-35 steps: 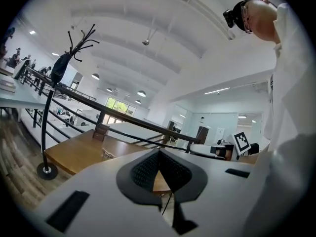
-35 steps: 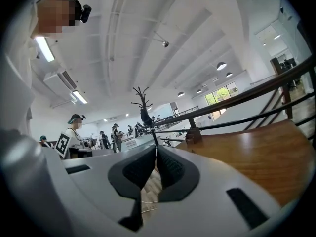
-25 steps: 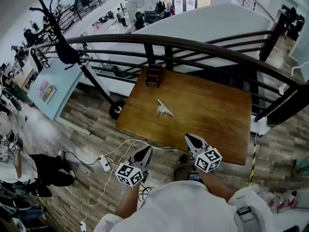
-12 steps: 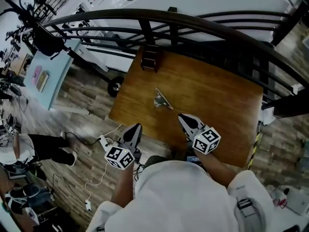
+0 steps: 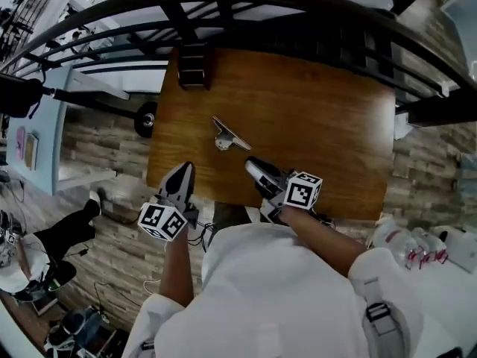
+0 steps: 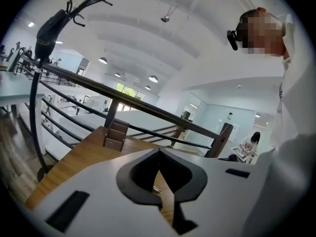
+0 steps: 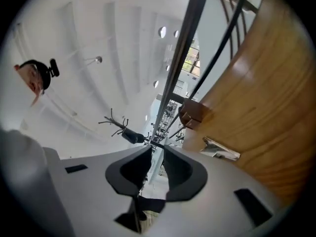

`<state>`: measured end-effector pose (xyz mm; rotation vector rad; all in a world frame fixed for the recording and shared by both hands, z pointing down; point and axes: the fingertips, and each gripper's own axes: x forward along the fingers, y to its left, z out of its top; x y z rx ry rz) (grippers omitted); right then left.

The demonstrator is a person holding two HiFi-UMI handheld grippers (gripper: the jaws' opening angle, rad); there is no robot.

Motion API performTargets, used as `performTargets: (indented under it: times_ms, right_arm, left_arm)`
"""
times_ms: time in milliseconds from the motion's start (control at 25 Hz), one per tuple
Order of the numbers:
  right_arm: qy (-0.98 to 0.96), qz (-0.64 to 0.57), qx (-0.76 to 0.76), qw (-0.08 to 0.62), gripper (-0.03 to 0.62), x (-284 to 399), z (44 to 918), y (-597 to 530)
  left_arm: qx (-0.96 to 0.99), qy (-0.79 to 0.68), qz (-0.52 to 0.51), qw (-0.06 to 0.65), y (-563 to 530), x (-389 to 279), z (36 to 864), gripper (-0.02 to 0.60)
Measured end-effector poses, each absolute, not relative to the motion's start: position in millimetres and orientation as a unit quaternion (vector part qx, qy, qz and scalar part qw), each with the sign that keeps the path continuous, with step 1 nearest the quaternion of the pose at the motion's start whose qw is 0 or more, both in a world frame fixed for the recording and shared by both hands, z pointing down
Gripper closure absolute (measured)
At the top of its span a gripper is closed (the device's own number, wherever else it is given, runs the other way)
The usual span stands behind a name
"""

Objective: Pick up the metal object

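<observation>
Jaws on the right gripper (image 5: pixel 252 162) are opening, empty; the left gripper (image 5: pixel 183 171) is pressed together; the metal object (image 5: pixel 226 135) lies untouched on the wooden table (image 5: pixel 320 103); approach step, I judge; next, straddle it.

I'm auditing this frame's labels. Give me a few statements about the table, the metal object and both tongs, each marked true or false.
1. The metal object lies on the wooden table. True.
2. The right tongs grip the metal object. False: it lies apart, ahead of them; their jaws are opening with nothing between.
3. A small dark wooden block stands at the table's far-left corner. True.
4. The left tongs hover over the table's middle. False: they are at its near-left edge, jaws together, empty.
</observation>
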<state>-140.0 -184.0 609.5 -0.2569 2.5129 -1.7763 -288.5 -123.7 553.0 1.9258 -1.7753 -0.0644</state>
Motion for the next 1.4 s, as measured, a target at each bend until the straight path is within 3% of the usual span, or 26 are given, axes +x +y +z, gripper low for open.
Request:
performTargets:
  times_ms: [80, 520, 1400]
  right_arm:
    - [0.787, -0.607, -0.102, 0.036, 0.492, -148.6, 622.5, -185.6]
    - [0.585, -0.773, -0.214, 0.121, 0.390, -189.8, 729.0, -173.6]
    - [0.526, -0.804, -0.233, 0.147, 0.382, -211.0, 767.4, -178.4]
  left_arm:
    - [0.728, -0.628, -0.023, 0.274, -137.4, -298.1, 569.7, 0.568]
    - [0.803, -0.499, -0.014, 0.324, -195.7, -343.1, 641.0, 0.568]
    - [0.806, -0.457, -0.035, 0.374, -185.3, -318.0, 698.1, 0.568]
